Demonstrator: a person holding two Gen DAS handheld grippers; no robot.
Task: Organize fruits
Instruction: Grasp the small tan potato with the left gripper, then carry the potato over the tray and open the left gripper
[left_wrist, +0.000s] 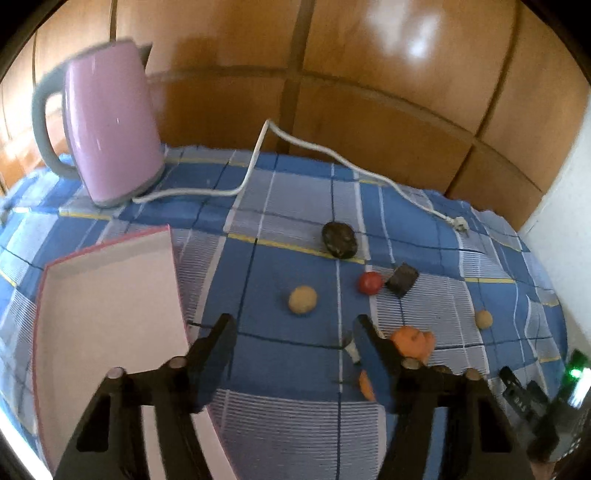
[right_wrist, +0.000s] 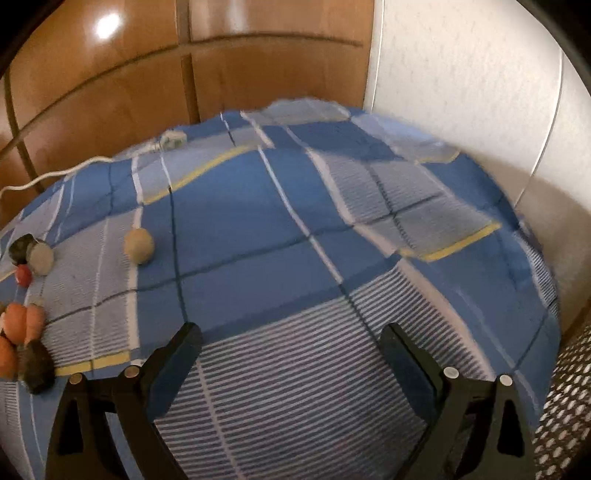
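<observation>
**A:** Where do I stand on the fruit?

**B:** I have the left gripper (left_wrist: 291, 328) hanging over the blue checked cloth (left_wrist: 280, 266) with its fingers spread and nothing between them. The white tray (left_wrist: 110, 302) with the pink rim lies just to its left, and I see nothing in the part of it that shows. The fruits lie loose on the cloth ahead: a tan round fruit (left_wrist: 303, 300) nearest the gap, a small red fruit (left_wrist: 370, 283) beyond it, a dark oval one (left_wrist: 340, 240) further back, an orange piece (left_wrist: 413, 341) right against the right-hand finger, and a smaller tan ball (left_wrist: 484, 319) off to the right.

**A:** And the right gripper?

**B:** My right gripper (right_wrist: 291, 343) is also spread and empty, over bare striped cloth. Its nearest fruit, the tan ball (right_wrist: 139, 246), sits well off to the upper left.

**A:** So which one first?

**B:** I judge the tan round fruit is the natural pick for the left. I would centre it between the fingers before lowering, since it will likely roll if one pad nudges it first. I would also steer clear of the orange piece beside the right-hand finger, and close gently.

**A:** Any hazards?

**B:** The pink kettle (left_wrist: 110, 129) and its white cord (left_wrist: 258, 147) sit at the back, well apart from the path to the tray.
</observation>
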